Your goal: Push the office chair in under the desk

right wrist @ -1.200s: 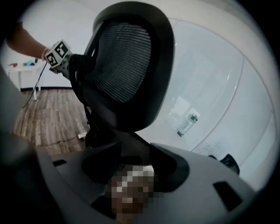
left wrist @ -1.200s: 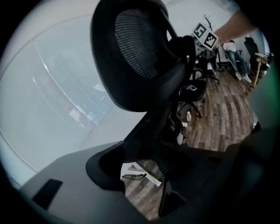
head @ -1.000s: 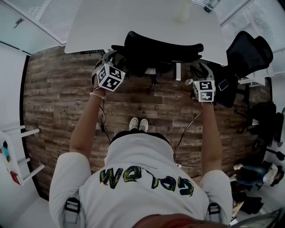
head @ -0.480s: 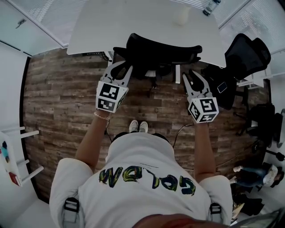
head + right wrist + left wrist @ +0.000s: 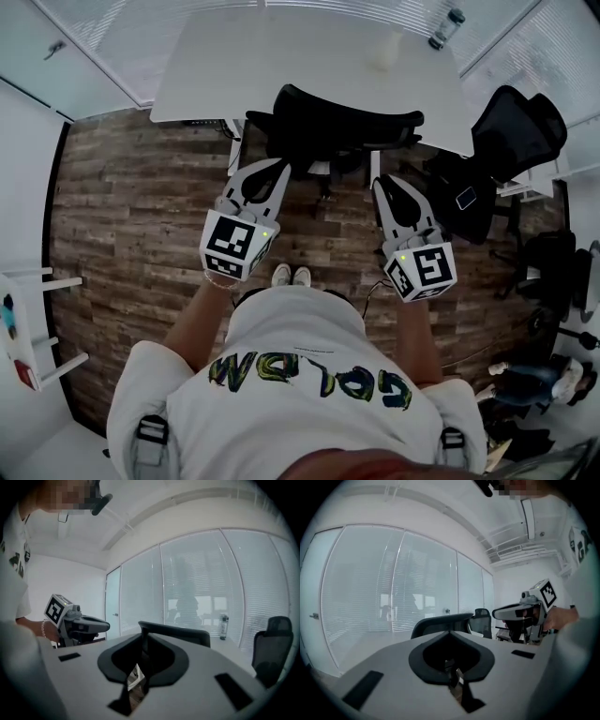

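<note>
While both grippers hang in the air with nothing in them, the office chair sits straight ahead of them, clear of both. Its black backrest is right at the near edge of the white desk, and the rest of it looks mostly tucked under the top.

The left gripper is closed all the way. Its jaws have just been closing and there's nothing between them; its own view only shows a thin sliver of floor below where the tips meet. The right gripper is pretty much the same. Its jaws have just been closing too, the tips look to be together, and it isn't holding anything. Both point forward at the chair, one toward each end of the backrest, and each shows up off to the side in the other's view.

Off to the right of the right gripper there's a second black chair, standing out past the desk's corner. Beyond the right gripper, on the far side of the desk, a bottle stands upright. Under both grippers it's wood-plank floor, and the person's pale shoes are down on it, behind the tips and between the two grippers.
</note>
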Motion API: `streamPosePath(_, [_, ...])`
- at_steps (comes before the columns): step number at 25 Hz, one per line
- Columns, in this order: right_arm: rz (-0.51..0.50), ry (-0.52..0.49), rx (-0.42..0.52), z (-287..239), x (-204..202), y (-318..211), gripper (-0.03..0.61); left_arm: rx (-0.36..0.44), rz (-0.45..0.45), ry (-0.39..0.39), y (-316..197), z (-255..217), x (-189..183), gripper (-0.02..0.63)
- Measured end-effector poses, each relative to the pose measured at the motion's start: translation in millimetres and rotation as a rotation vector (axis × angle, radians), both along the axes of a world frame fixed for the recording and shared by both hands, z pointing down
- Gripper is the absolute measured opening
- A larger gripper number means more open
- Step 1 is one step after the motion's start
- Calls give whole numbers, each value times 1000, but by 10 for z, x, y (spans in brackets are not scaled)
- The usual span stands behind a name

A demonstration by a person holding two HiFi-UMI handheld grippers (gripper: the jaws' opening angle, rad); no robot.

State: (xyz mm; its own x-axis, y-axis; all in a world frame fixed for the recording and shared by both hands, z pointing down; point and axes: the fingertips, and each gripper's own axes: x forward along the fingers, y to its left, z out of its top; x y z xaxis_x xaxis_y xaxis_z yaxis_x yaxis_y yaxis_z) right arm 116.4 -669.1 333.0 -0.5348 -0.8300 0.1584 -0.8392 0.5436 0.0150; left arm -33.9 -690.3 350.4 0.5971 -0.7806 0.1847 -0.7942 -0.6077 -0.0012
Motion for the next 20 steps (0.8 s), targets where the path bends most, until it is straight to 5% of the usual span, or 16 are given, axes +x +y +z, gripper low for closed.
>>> streamPosePath(4, [-29, -16, 13, -139, -156, 172, 38, -11, 2, 91, 148, -209, 8, 11])
streamPosePath(20, [-71, -22, 39, -371, -398, 389, 21, 25, 37, 85, 405, -362, 218, 11])
